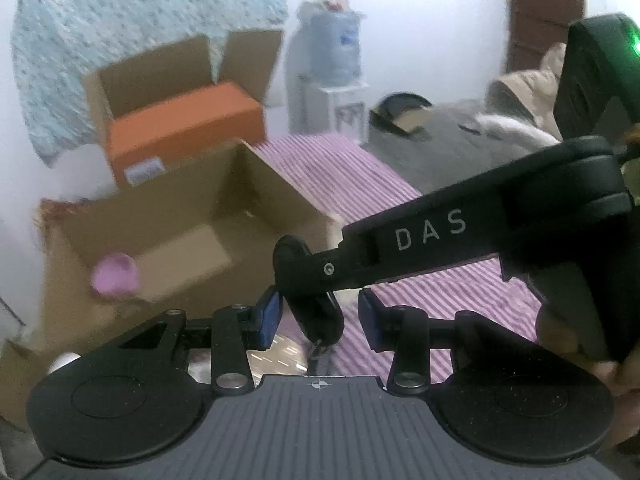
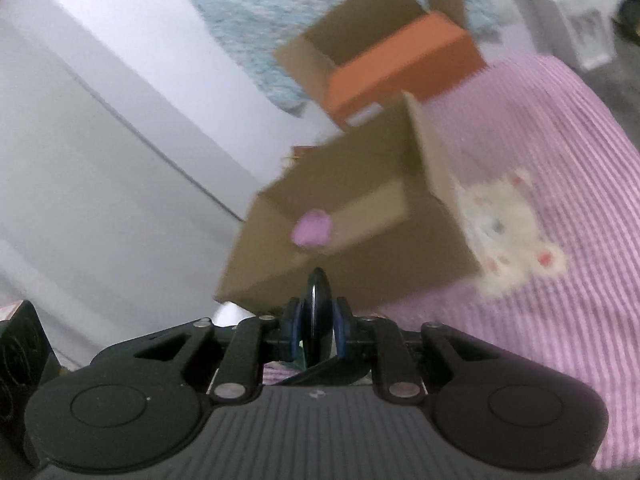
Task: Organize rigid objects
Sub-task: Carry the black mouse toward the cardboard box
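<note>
Right wrist view: thin black disc (image 2: 318,312), edge-on.

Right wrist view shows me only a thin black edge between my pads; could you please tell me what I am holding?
Observer: It looks like a black key fob, pinched at its top by the right hand-held gripper; a metal ring hangs beneath it.
Operator: Thank you. Where is the left hand-held gripper?
Observer: The left hand-held gripper has its blue pads on either side of the fob, with a gap on each side, so they are not touching it.
</note>
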The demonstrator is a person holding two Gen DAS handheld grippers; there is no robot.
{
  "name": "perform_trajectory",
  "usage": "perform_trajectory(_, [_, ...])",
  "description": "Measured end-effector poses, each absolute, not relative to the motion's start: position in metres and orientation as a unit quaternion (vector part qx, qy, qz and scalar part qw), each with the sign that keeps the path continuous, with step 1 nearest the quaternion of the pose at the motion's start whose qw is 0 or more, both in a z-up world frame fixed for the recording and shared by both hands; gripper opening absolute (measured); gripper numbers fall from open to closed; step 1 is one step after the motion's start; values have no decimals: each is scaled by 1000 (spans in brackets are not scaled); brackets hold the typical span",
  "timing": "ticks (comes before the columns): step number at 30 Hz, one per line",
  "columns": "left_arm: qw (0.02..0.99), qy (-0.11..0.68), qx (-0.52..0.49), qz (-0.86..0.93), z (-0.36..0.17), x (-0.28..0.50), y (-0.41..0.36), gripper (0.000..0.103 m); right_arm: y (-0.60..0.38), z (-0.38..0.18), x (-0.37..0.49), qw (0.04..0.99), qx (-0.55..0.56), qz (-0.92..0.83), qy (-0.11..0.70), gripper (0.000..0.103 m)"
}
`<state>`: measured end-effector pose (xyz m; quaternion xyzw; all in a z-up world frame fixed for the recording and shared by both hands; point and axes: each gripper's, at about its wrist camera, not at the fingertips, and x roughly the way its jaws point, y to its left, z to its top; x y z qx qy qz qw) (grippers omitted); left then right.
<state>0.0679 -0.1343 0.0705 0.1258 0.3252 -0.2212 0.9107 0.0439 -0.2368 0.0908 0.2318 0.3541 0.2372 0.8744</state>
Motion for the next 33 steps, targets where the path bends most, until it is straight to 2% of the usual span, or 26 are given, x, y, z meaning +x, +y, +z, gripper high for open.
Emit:
perform_trajectory(5, [916, 329, 118, -199, 99, 96, -111, 41, -209, 115, 88, 866, 216, 268, 363, 18])
perform_trajectory(11, [903, 377, 96, -180, 107, 156, -87, 41, -185, 113, 162, 835, 226, 288, 411, 18])
perform_trajectory(23, [859, 488, 90, -126, 67, 252, -66, 42, -154, 45, 283, 775, 240, 281, 513, 17])
perform_trajectory(33, [838, 531, 79, -100, 44, 285, -61, 44, -138, 2, 313, 751, 229, 253, 565, 17])
